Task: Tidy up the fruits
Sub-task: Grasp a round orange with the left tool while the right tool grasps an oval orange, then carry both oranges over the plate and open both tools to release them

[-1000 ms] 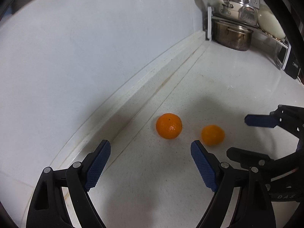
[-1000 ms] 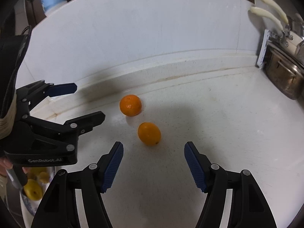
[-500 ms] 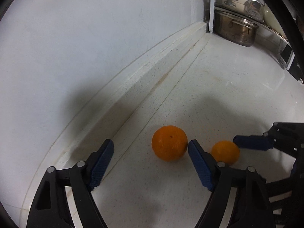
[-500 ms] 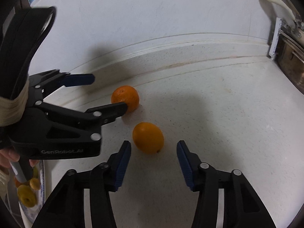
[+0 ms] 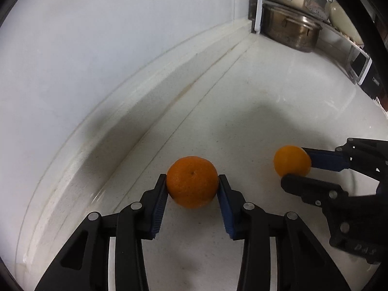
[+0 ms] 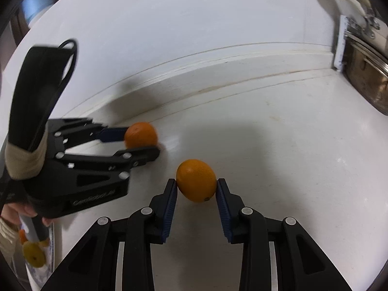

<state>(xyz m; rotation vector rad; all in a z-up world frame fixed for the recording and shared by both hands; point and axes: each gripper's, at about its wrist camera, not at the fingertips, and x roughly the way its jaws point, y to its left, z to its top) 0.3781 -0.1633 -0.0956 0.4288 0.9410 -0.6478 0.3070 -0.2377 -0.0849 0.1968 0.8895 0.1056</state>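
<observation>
Left tool tilted downward, jaws closing on fruit, right tool likewise, clamped

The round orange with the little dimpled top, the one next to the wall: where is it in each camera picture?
Left wrist view: the round dimpled orange sits low in the middle, pressed between the left gripper's closing blue-padded fingers.
Right wrist view: it is left of centre, near the wall, between that same gripper's fingers.
Shared landmark: the steel pot at the counter's far right end.
</observation>
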